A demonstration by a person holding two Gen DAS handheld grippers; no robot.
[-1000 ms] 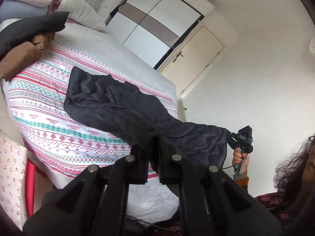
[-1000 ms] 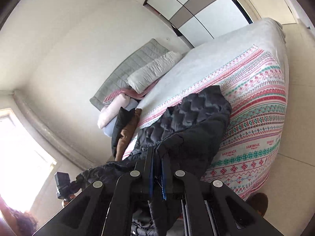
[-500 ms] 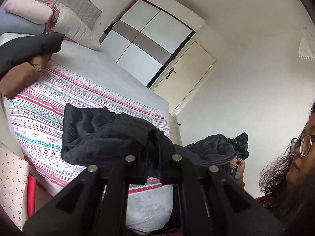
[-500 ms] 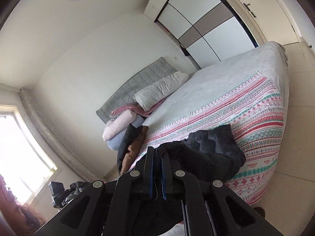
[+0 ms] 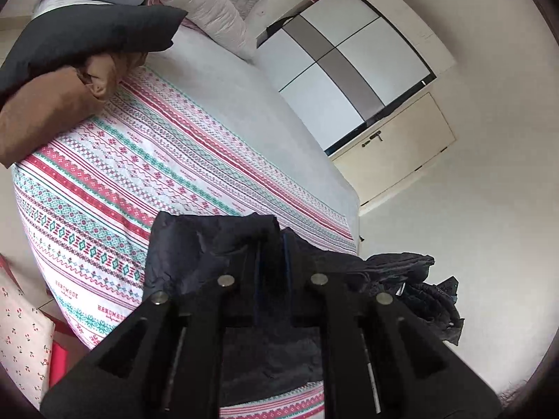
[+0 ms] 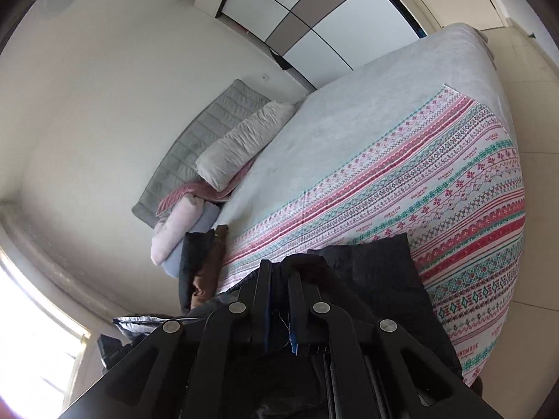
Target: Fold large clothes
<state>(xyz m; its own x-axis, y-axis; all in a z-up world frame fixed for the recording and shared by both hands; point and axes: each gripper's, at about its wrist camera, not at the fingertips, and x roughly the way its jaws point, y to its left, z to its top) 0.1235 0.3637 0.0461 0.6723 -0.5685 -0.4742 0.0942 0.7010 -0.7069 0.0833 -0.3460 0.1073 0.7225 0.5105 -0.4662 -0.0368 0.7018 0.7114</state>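
A black quilted jacket lies bunched at the near edge of the bed, on the patterned cover. My left gripper has a fold of the jacket between its fingers, and its jaws are opening slightly. In the left wrist view the rest of the jacket trails right into a dark bundle off the bed's corner. In the right wrist view my right gripper is shut on another edge of the jacket, which drapes over the bed's striped end.
A stack of folded black and brown clothes sits on the bed beside pillows. Behind the bed stand a wardrobe and a cream door. A cherry-print cloth hangs at the lower left. Tiled floor runs along the bed.
Both grippers have swung in toward the bed with the jacket. The jacket, stretched out a second ago, now sits bunched at the near edge. The person has left the view.
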